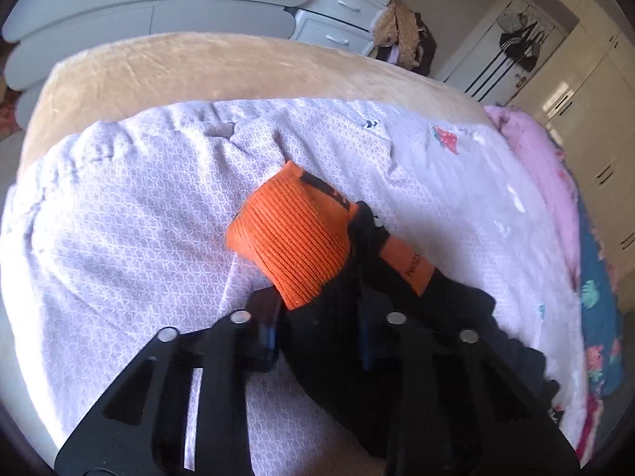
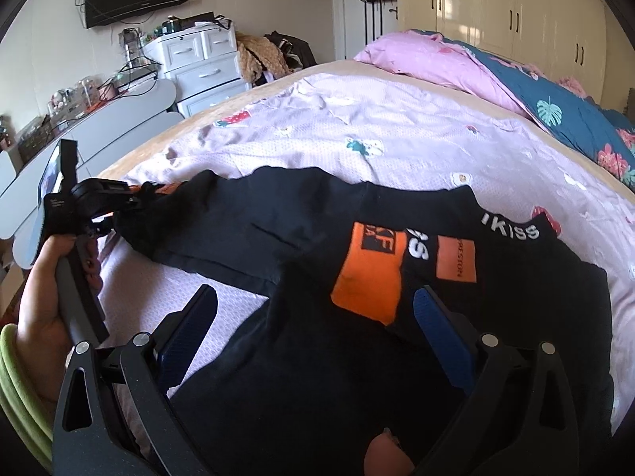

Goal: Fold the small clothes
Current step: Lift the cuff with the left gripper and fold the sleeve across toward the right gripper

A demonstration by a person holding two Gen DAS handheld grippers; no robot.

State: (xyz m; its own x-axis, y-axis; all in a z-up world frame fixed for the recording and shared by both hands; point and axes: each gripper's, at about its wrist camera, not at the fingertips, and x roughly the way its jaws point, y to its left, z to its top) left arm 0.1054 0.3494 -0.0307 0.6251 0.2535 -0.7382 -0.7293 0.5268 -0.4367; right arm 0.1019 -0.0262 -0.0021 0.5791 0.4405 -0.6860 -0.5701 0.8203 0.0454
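Lilac patterned sheet (image 2: 397, 142) covers the bed beneath both my claws, and on it lies the black garment (image 2: 301, 357) with orange patches, spread under and ahead of my right claw (image 2: 317, 317), whose blue-padded jaws stand wide apart above the cloth, gripping nothing. My left claw (image 1: 317, 337), off to the left of the right one and carried in my left hand (image 2: 43, 309), is clenched on the garment's sleeve, black fabric bunched between its jaws and the orange ribbed cuff (image 1: 293, 238) sticking out just beyond its tips.
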